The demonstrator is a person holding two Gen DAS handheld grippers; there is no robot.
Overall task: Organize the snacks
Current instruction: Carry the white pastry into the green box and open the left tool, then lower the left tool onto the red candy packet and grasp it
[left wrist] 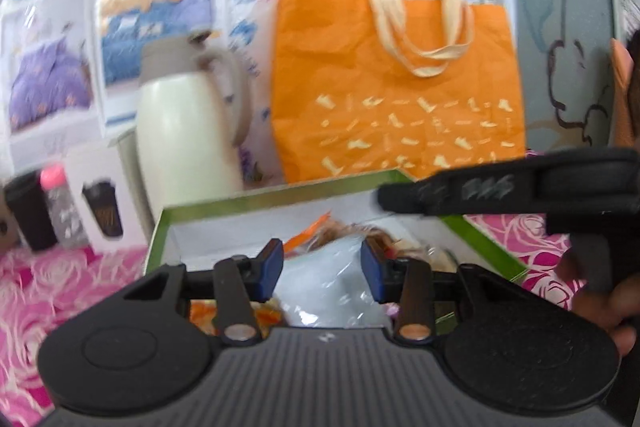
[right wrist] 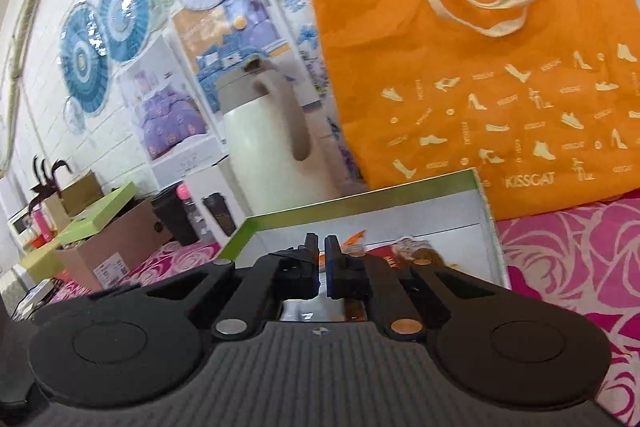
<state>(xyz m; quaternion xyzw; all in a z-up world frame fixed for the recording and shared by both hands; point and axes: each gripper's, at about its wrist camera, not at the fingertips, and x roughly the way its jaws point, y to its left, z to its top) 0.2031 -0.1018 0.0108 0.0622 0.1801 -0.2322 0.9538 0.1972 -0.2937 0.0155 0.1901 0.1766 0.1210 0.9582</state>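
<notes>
Snack packets (left wrist: 332,267) lie in the green-rimmed box (left wrist: 280,189): light, crinkly, slippery film, likely best pinched at an edge. Left gripper (left wrist: 322,263) open around one; right gripper (right wrist: 321,259) closed, empty.

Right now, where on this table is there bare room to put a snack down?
Bare pink cloth lies right of the green-rimmed box, below the orange bag. The box floor by its far wall is free. Left, beside the thermos, cartons and cups crowd.
</notes>
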